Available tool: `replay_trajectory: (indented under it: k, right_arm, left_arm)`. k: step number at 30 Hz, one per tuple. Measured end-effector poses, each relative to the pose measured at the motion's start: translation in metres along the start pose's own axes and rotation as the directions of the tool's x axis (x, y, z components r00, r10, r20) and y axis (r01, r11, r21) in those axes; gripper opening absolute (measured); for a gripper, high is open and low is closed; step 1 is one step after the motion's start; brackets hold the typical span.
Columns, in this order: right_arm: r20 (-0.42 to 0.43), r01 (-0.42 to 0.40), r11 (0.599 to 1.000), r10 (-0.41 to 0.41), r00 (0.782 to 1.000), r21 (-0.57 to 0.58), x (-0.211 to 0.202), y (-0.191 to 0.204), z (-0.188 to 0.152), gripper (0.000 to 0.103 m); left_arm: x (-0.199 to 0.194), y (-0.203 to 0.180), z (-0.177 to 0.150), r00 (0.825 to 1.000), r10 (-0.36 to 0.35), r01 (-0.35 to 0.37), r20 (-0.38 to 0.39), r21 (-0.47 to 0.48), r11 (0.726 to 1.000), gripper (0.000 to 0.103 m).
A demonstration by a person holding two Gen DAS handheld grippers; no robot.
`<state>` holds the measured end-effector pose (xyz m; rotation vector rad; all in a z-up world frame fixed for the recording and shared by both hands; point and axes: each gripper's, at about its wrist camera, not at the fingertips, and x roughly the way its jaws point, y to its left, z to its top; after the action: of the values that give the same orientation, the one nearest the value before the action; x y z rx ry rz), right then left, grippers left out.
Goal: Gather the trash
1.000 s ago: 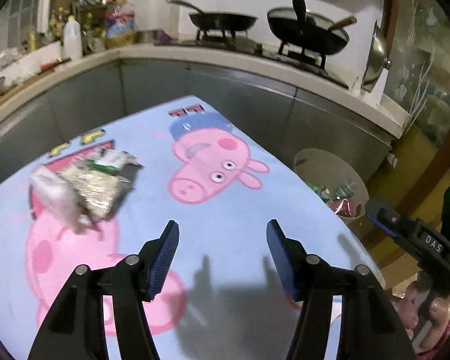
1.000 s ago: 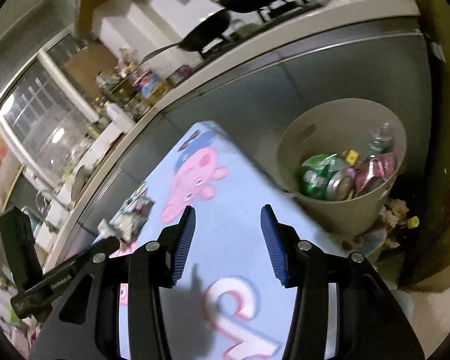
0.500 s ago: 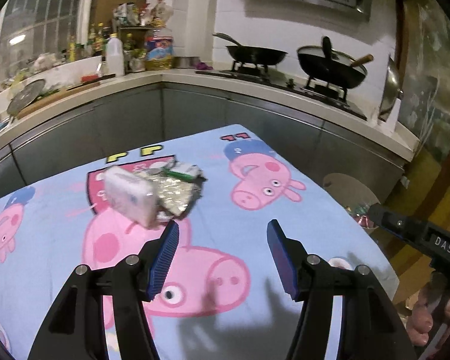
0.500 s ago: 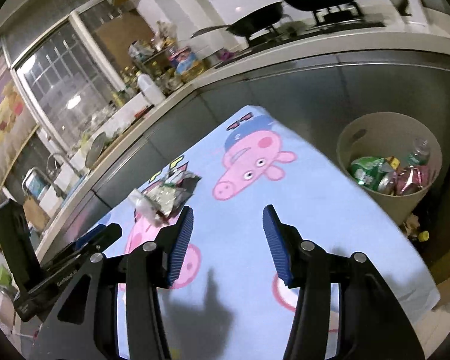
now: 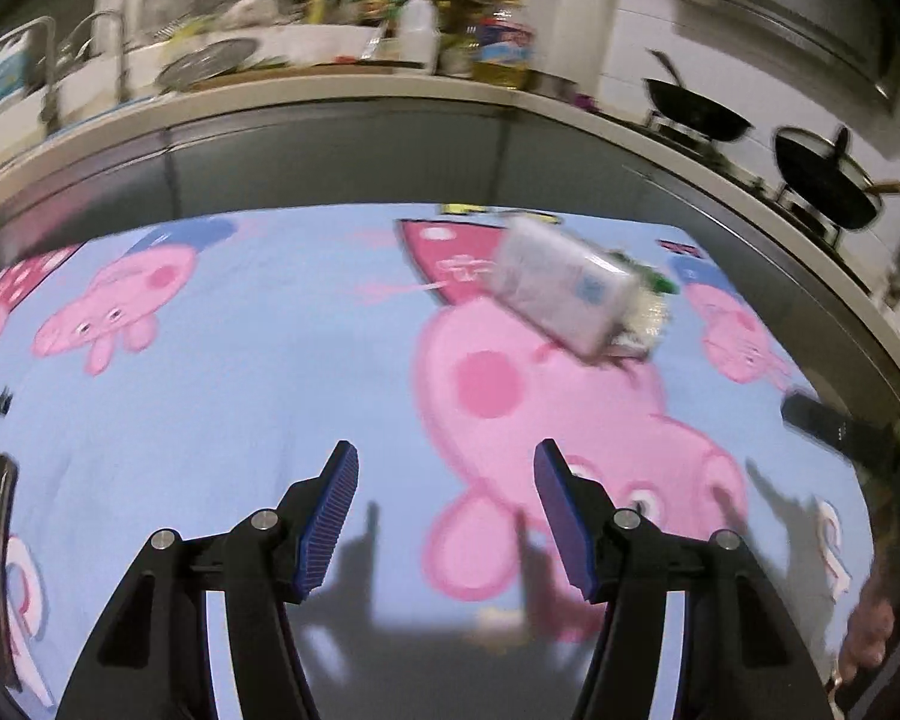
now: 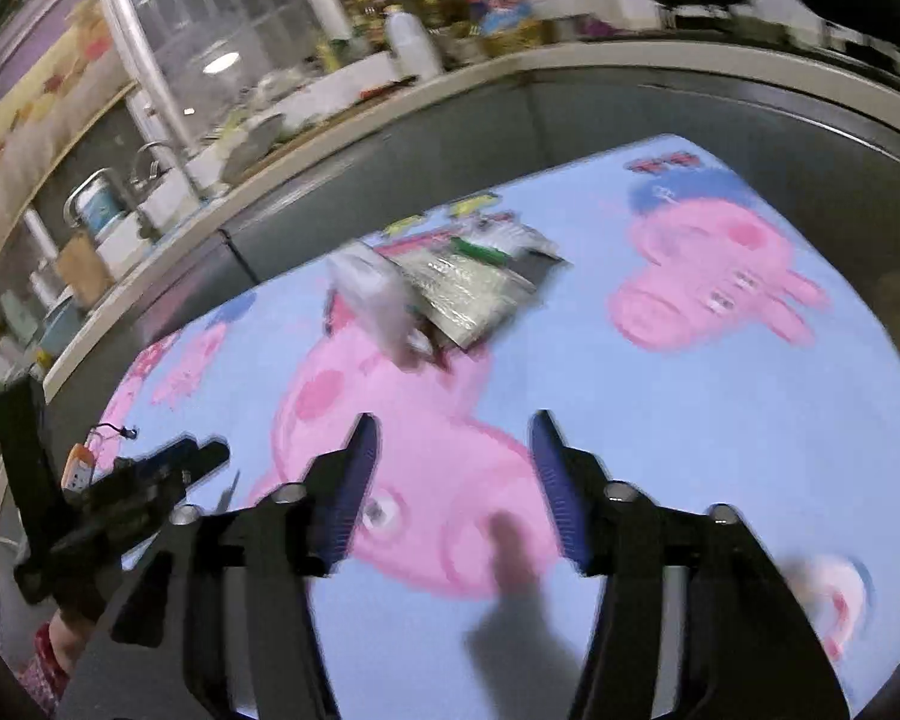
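The left gripper [image 5: 447, 474] is hanging with its 2 blue pads apart and empty over the blue surface with pink cartoon pigs [image 5: 210, 396]. The right gripper [image 6: 453, 450] is empty too, its jaws just having been opening. The white plastic packet [image 5: 561, 288] is lying against the crinkled silver-and-green wrapper [image 6: 474, 291], beyond both grippers.

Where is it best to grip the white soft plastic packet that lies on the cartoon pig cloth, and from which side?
Probably across the short width of the white soft plastic packet, coming from above. It lies tilted, its far end resting on the crinkly silver wrapper, so the near raised corner stays free. Both the left gripper and right gripper are open and empty.
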<state>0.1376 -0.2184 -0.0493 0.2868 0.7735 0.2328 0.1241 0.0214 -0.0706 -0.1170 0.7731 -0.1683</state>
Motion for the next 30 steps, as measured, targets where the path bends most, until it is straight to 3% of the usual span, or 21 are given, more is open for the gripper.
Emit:
replay_trajectory:
  k: [5, 10, 12, 14, 16, 18, 19, 21, 24, 30]
  right_arm:
    - [0.026, 0.001, 0.998, 0.000, 1.000, -0.063, 0.052, 0.022, 0.049, 0.061]
    - [-0.049, 0.020, 0.988, -0.028, 0.998, -0.151, 0.107, 0.049, 0.075, 0.062]
    - [-0.091, -0.003, 0.979, -0.016, 0.996, -0.203, 0.122, 0.062, 0.068, 0.045]
    - [-0.144, -0.074, 0.970, 0.041, 0.989, -0.231, 0.125, 0.077, 0.055, 0.041]
    - [-0.193, -0.184, 0.949, 0.137, 0.972, -0.257, 0.117, 0.092, 0.035, 0.042]
    - [-0.272, -0.312, 0.909, 0.237, 0.933, -0.276, 0.104, 0.105, 0.008, 0.056]
    - [-0.278, -0.331, 0.900, 0.254, 0.926, -0.283, 0.095, 0.107, -0.004, 0.063]
    - [-0.284, -0.343, 0.897, 0.263, 0.922, -0.280, 0.083, 0.104, -0.018, 0.063]
    - [-0.245, -0.320, 0.923, 0.266, 0.932, -0.214, 0.065, 0.079, -0.021, 0.063]
    - [-0.116, -0.158, 0.987, 0.158, 0.981, 0.008, 0.055, -0.004, 0.009, 0.064]
  left_arm:
    - [0.000, 0.030, -0.003, 1.000, 0.023, -0.023, -0.006, -0.056, 0.998, 0.061]
    - [0.001, 0.045, -0.002, 1.000, 0.017, -0.018, -0.012, -0.107, 0.994, 0.061]
    - [0.000, 0.052, 0.000, 1.000, 0.010, -0.011, -0.011, -0.128, 0.992, 0.061]
    - [0.000, 0.058, 0.003, 1.000, 0.004, -0.005, -0.006, -0.142, 0.990, 0.061]
    - [-0.001, 0.063, 0.007, 1.000, -0.004, 0.004, -0.003, -0.162, 0.987, 0.064]
    - [-0.001, 0.067, 0.013, 1.000, -0.017, 0.017, 0.001, -0.186, 0.982, 0.069]
    - [-0.001, 0.068, 0.015, 1.000, -0.023, 0.024, 0.005, -0.191, 0.981, 0.071]
    - [0.001, 0.065, 0.020, 0.999, -0.043, 0.044, 0.007, -0.191, 0.981, 0.074]
    - [0.007, 0.052, 0.025, 0.997, -0.074, 0.073, 0.000, -0.179, 0.981, 0.078]
    - [0.026, 0.029, 0.019, 0.995, -0.087, 0.077, -0.059, -0.143, 0.987, 0.080]
